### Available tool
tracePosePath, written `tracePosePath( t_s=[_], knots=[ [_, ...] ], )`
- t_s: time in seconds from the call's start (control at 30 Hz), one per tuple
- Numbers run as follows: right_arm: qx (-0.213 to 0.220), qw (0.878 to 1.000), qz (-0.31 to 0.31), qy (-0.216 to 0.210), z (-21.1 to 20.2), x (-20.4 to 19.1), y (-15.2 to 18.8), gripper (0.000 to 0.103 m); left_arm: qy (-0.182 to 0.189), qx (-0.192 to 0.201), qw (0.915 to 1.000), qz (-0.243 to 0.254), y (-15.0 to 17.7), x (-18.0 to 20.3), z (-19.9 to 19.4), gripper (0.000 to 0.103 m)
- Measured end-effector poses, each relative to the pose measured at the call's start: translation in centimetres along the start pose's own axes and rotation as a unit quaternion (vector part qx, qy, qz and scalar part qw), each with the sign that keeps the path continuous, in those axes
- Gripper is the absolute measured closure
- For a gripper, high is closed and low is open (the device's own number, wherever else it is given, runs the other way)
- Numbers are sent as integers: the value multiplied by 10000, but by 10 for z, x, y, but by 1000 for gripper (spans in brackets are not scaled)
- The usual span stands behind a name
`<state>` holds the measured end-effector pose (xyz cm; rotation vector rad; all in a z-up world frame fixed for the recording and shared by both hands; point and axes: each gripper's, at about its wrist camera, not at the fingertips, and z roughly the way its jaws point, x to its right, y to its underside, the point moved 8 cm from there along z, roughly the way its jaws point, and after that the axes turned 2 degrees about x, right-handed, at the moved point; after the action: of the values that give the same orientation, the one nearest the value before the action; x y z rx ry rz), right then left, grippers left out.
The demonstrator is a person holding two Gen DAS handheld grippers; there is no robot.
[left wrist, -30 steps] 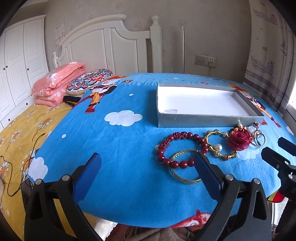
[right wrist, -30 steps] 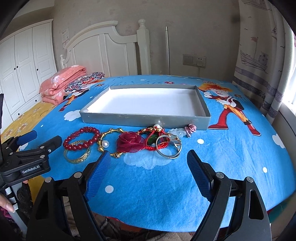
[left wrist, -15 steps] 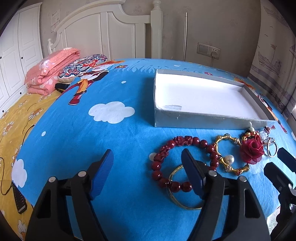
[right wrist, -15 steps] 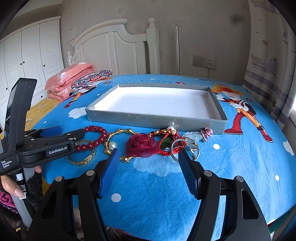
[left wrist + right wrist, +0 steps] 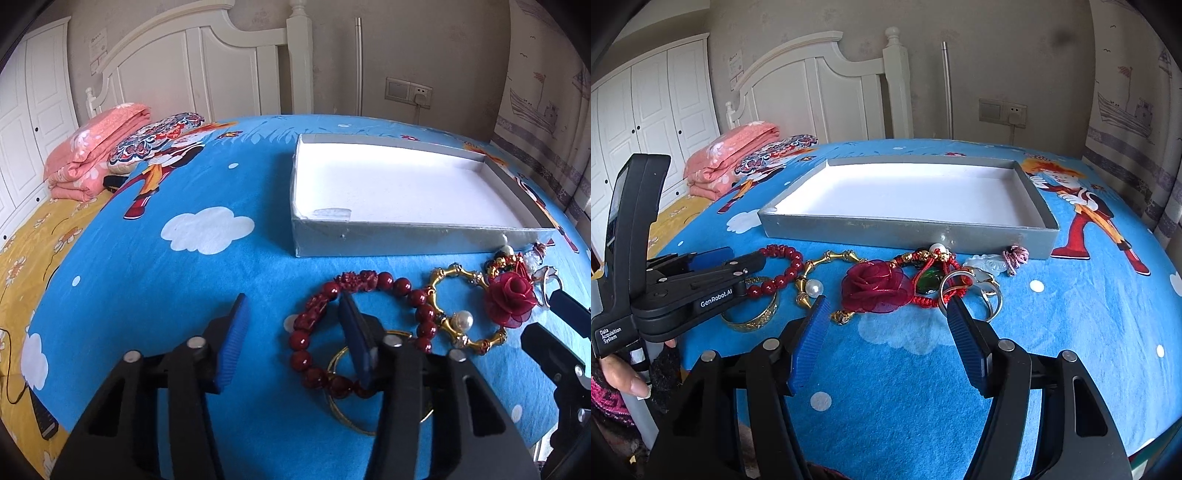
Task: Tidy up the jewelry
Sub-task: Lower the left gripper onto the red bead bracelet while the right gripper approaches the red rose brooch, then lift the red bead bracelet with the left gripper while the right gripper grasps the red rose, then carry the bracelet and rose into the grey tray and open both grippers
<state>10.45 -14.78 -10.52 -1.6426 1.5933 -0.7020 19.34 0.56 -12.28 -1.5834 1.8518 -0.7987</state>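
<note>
On the blue cartoon cloth, jewelry lies in a row before the grey tray (image 5: 406,238) (image 5: 886,232). My left gripper (image 5: 293,299) (image 5: 738,257) is closing. Its right finger stands inside the red bead bracelet (image 5: 402,286) (image 5: 783,254), whose left side lies between the pads with a gap remaining. Under the bracelet lies a gold bangle (image 5: 347,417) (image 5: 753,321). My right gripper (image 5: 886,300) (image 5: 565,314) is open, its tips just short of the red fabric rose (image 5: 875,286) (image 5: 509,301). A gold link bracelet with a pearl (image 5: 461,275) (image 5: 834,254) sits between.
A red cord with a green stone (image 5: 927,278), silver rings (image 5: 991,295) and a pale pendant with a pink knot (image 5: 1015,256) lie right of the rose. A pink quilt (image 5: 92,155) and pillow (image 5: 155,140) rest on the bed behind. The table's edge curves close below.
My left gripper has come forward and down over the red bead bracelet and its jaws have narrowed a lot. My right gripper's jaws narrowed a little early on and drew nearer the rose.
</note>
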Motion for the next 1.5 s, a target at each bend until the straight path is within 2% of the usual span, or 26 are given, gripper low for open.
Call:
tracePosePath(
  t_s=[0.03,0.1,0.3,0.53,0.77,0.9,1.1,1.3,1.5],
  knots=[
    [0,10000,-12,-2,0,-1,0,40,48,2,10000,71,-1,4,0,88],
    [33,10000,-23,4,-1,-2,0,40,0,44,9999,161,0,8,-3,93],
    [95,9998,-145,18,-3,-10,-4,44,-179,510,9985,-36,-4,1,-31,93],
    [112,9991,-285,294,12,-16,-18,45,-300,631,9969,-349,-2,-18,-49,93],
    [-149,9978,-342,544,33,-13,-12,56,-293,668,9965,-414,5,-21,-52,93],
    [38,9983,-347,469,27,-15,-13,58,-194,708,9960,-500,4,-21,-52,93],
    [438,9977,-266,433,5,-13,-24,58,-78,1147,9922,-488,-12,-20,-78,93],
    [548,9973,-272,418,-4,-13,-26,58,28,1431,9890,-380,-27,-6,-102,93],
    [663,9967,-207,417,-11,-9,-32,58,113,1524,9878,-286,-41,5,-114,93]
  ],
)
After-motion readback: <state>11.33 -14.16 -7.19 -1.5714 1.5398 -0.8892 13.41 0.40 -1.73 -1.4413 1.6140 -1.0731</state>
